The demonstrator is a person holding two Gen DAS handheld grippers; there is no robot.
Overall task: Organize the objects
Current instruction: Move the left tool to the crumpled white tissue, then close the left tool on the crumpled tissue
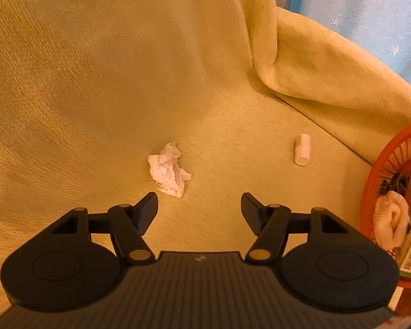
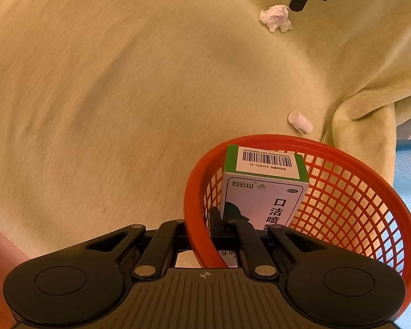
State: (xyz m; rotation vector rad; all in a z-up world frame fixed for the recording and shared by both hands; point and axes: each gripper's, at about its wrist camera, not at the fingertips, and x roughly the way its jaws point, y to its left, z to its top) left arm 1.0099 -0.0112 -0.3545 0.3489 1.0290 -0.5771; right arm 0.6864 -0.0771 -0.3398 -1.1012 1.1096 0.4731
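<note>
Hovering my left gripper point(image 1: 199, 205) wide open, I see the crumpled tissue point(image 1: 168, 174) at its 11 o'clock on the blanket point(image 1: 96, 82). My right gripper point(image 2: 198, 229) pinches the red basket point(image 2: 370, 170) rim; an off-centre close could just nudge the tissue away.

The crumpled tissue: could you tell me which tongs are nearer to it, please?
Left. The left tongs hover open just short of the tissue; the right tongs grip the basket rim, far across the blanket.
</note>
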